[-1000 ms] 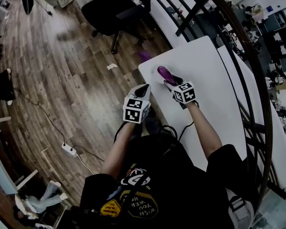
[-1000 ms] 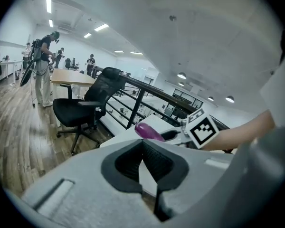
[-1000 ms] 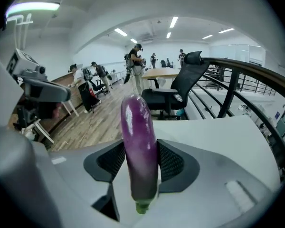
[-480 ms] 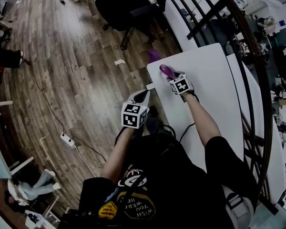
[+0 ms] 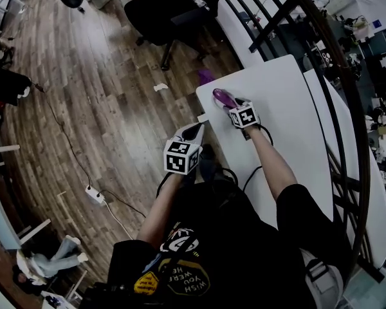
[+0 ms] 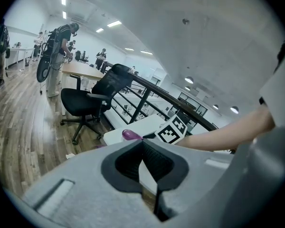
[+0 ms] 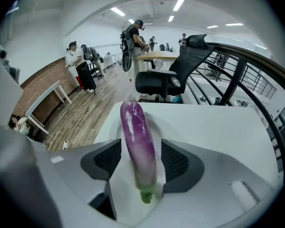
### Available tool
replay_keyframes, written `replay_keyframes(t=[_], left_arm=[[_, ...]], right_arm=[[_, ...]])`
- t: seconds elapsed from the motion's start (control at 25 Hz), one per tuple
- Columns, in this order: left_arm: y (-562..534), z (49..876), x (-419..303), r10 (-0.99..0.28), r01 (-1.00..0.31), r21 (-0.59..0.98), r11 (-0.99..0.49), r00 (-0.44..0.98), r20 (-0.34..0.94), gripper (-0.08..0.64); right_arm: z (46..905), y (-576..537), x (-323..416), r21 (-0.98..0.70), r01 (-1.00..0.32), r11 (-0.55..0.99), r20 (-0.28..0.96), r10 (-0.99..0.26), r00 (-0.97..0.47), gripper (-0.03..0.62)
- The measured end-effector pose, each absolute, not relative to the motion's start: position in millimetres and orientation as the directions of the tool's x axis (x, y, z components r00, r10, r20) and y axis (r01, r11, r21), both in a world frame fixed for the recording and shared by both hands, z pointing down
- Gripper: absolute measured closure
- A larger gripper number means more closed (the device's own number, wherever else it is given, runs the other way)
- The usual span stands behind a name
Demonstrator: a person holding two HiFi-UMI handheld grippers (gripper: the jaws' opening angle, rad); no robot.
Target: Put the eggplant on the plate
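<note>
The eggplant has a smooth, glossy purple skin that catches the ceiling lights and pales to a duller whitish green at its stem end. Under it the plate looks white, smooth and faintly shiny, and is hard to tell from the desk, whose white top is smooth and matt. The left gripper has a shell of matt grey plastic. Its fingers are faced with black, finely ribbed pads, rubbery in look, and its marker cube is flat matt black and white. The floor is wood plank with a soft sheen. The railing looks like dark painted metal, the office chair black cloth and plastic, and the person's shirt black cloth with a print.
</note>
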State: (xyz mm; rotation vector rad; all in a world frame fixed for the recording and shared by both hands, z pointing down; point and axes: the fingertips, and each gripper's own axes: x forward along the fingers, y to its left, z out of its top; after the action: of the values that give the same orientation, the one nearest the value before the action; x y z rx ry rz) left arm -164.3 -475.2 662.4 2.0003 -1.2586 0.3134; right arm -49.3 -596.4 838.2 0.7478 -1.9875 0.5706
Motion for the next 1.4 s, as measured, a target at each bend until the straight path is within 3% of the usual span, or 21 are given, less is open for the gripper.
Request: replay_keyframes(t=[0.2, 0.44, 0.64, 0.84, 1.4], left_arm=[[-470, 653, -164, -0.681, -0.848, 0.465, -0.254, 0.498, 0.536, 0.555], [-489, 607, -153, -0.736, -0.808, 0.519, -0.28, 0.527, 0.424, 0.555], [-486, 562, -125, -0.752, -0.815, 0.413, -0.407, 0.556, 0.355, 0.555], [-483, 533, -111, -0.754, -0.799, 0.383, -0.465, 0.584, 0.303, 0.555], [-467, 539, -97, -0.707, -0.783, 0.351, -0.514, 0.618, 0.343, 0.555]], right_arm=[[785, -570, -27, -0.153, -0.781, 0.606, 0.765, -0.427, -0.482, 0.345], [656, -533, 0, -0.308, -0.821, 0.481, 0.452, -0.686, -0.571, 0.455], [569, -490, 38, -0.307, -0.87, 0.386, 0.301, -0.828, -0.473, 0.574], [514, -466, 55, -0.255, -0.89, 0.377, 0.215, -0.876, -0.432, 0.591], [525, -454, 41, -0.225, -0.849, 0.478, 0.229, -0.821, -0.523, 0.591]])
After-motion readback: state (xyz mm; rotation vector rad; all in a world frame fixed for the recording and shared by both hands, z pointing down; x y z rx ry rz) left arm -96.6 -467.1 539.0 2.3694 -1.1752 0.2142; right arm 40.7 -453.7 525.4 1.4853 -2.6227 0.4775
